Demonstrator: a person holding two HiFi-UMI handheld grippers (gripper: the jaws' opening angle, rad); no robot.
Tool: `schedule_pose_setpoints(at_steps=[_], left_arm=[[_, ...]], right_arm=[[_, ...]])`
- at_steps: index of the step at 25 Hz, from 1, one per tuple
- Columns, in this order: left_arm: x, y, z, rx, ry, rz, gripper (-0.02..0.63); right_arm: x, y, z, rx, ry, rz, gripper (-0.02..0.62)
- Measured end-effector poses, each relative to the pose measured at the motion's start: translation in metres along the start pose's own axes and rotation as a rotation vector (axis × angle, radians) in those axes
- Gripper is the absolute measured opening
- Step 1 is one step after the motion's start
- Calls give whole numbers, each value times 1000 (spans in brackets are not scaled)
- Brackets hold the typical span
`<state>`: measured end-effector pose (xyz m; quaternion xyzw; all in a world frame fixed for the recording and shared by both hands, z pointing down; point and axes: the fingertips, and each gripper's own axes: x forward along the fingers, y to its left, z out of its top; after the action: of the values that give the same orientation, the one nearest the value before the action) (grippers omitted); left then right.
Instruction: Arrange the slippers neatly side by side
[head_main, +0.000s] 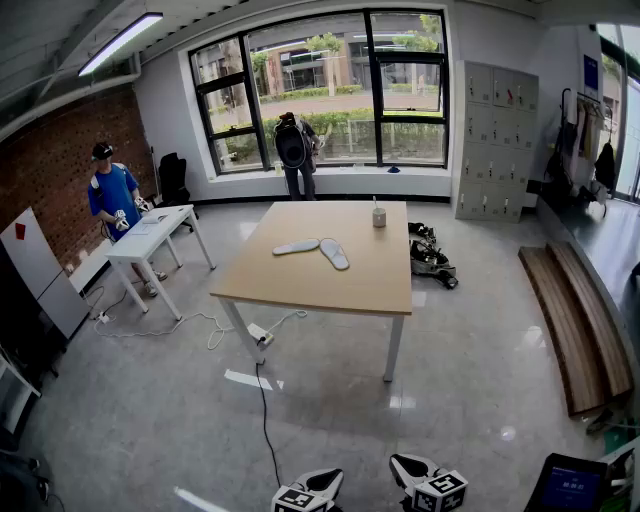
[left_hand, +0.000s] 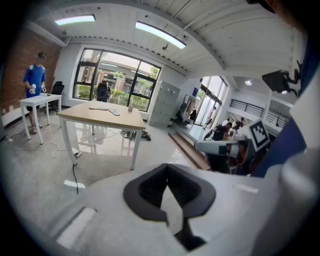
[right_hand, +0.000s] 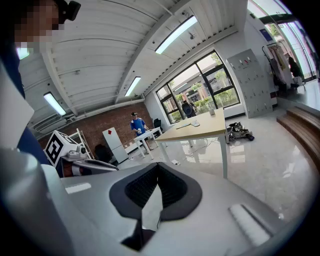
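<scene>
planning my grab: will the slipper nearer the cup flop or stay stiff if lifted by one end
The slipper looks thin and lies flat on the table, so it is probably light and may droop from one end. Being low and flat, it should not roll or tip; a push would likely slide it. It shows too small to judge its material.

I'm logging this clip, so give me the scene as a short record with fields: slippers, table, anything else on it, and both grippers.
slippers: two, one and the other, lying at an angle, not side by side
table: wooden, far across the floor from the grippers
also on table: cup, beyond the slippers
left gripper: shut, empty
right gripper: shut, empty
task state: not begun
</scene>
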<state>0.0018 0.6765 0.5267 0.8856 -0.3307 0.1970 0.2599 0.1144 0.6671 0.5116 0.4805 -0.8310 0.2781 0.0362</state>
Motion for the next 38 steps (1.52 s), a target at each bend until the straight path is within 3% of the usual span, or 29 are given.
schedule_pose_setpoints(at_steps=[9,20,31,38], left_arm=[[25,38,16,-16,5,-21,5],[49,135,74,-22,-4,-80,5],[47,238,89,-114,0,-82,5],[51,265,89,-179,-2,-69,5]], right_arm=[[39,-21,13,2,11,-37,11],[148,-19,51,-29,44,-71,11],[245,-2,64,-49,120,-79,11],[276,6,70,-60,168,-63,11]])
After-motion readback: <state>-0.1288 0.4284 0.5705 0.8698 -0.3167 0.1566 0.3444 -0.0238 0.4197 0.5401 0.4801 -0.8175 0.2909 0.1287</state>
